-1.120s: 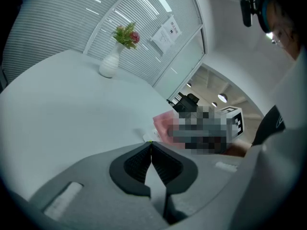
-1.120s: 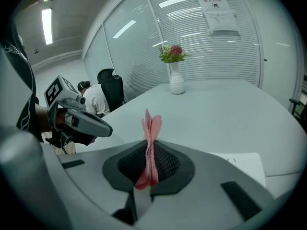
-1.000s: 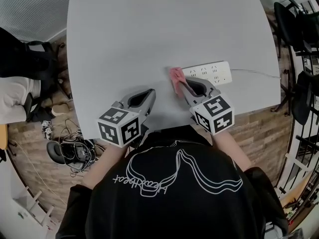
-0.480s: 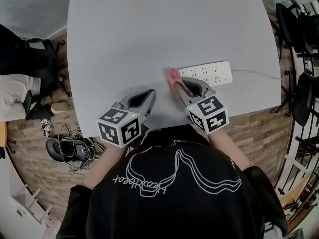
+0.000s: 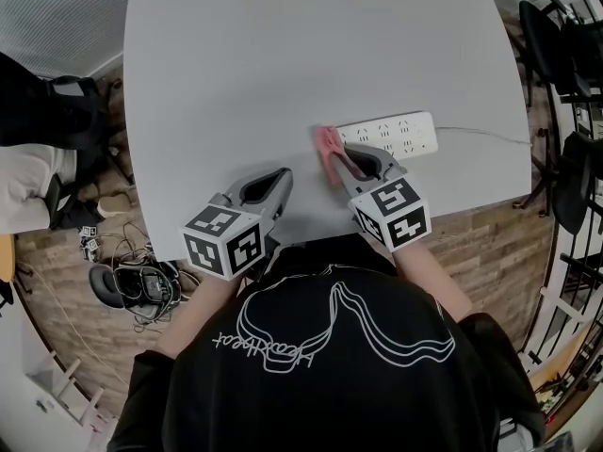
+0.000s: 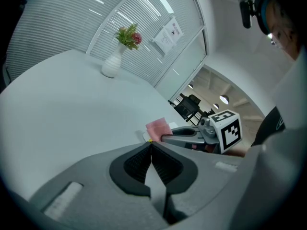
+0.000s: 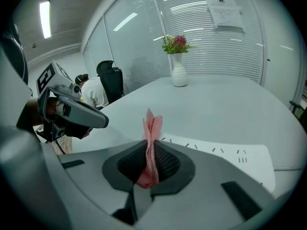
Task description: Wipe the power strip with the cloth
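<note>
Two grippers, one cloth [image 7: 152, 123]

Nearest, the left gripper [image 6: 151, 143] lies with jaws pressed together on nothing. Beside it, the right gripper [image 7: 151, 150] pinches the pink cloth, soft and floppy, at the left end of the power strip [image 5: 398, 136], which looks rigid, light and likely to slide; steady its far end.
</note>
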